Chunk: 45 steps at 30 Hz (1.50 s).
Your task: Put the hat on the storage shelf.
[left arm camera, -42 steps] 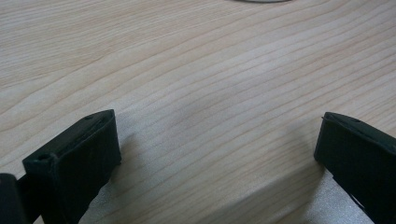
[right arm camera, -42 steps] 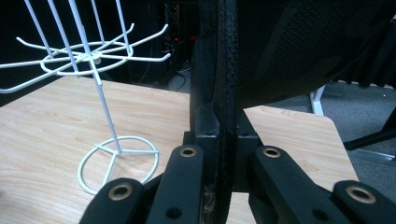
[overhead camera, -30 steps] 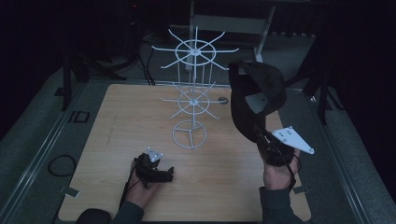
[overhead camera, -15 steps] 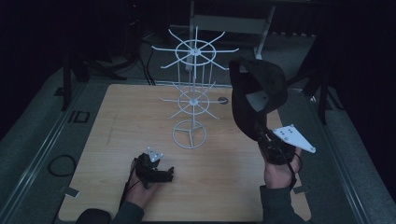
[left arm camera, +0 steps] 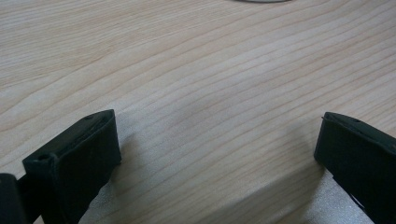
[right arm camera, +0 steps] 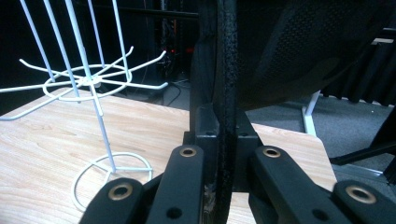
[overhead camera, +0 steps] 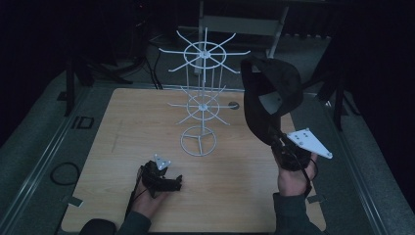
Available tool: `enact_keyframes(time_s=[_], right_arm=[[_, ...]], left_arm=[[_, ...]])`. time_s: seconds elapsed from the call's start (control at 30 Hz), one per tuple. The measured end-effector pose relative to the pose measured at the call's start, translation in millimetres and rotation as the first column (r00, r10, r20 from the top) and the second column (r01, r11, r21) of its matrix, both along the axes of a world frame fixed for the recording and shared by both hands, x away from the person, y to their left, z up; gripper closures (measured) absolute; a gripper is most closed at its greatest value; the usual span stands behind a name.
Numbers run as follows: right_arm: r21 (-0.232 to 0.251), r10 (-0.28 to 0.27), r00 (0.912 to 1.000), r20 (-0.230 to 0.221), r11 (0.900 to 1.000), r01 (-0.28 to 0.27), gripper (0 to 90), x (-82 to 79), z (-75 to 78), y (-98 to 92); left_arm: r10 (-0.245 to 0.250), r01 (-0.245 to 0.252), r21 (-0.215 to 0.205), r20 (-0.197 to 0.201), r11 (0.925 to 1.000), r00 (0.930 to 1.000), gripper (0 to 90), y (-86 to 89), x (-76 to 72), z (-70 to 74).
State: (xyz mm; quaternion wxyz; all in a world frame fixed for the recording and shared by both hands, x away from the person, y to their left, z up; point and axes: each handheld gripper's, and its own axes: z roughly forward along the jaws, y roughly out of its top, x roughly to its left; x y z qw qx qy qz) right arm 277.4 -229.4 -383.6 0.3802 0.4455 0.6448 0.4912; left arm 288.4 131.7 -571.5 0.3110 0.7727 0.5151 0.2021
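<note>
**High view: cap held up in my right gripper, left gripper resting wide on the table**

High view gives me the right gripper (overhead camera: 280, 143) raised above the table's (overhead camera: 122, 147) right side, its jaws clamped on the rim of a black cap (overhead camera: 269, 95). The cap stands up and forward from the gripper, just to the right of the white wire rack (overhead camera: 201, 105) and apart from it.

The right gripper view shows what the high view cannot: the jaws are squeezed fully together on the cap's (right arm camera: 289, 51) thin edge, which runs straight up between them, with the crown bulging off to the right. The rack (right arm camera: 88, 84) sits forward and left of the jaws, none of its arms touching the cap.

My left gripper (overhead camera: 164, 178) lies low near the front edge, well to the left of the right one. Its own view shows the jaws spread wide with bare wood (left arm camera: 210, 93) between them, gripping nothing.
</note>
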Motion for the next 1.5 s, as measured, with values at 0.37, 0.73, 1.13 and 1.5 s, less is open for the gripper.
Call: enact_keyframes(time_s=[0.37,0.73,1.13,1.5], right_arm=[[-0.006,0.002,0.9999,0.014,1.000,-0.001,86.0,1.2,7.3,0.3],[-0.015,-0.001,0.9997,0.023,1.000,0.002,86.0,3.0,12.0,1.2],[-0.020,-0.005,0.9994,0.033,1.000,0.006,86.0,5.3,17.0,3.3],[-0.021,-0.006,0.9988,0.048,1.000,0.007,86.0,7.1,23.1,5.1]], left_arm=[[-0.001,0.001,0.001,0.000,1.0000,1.0000,0.1,0.1,0.0,0.0],[-0.001,0.001,0.000,0.000,1.0000,1.0000,0.1,0.1,0.0,0.0],[-0.002,0.002,0.002,-0.001,1.0000,1.0000,0.1,0.2,0.0,0.1],[0.000,0.000,0.001,0.000,1.0000,1.0000,0.1,0.1,0.0,0.0]])
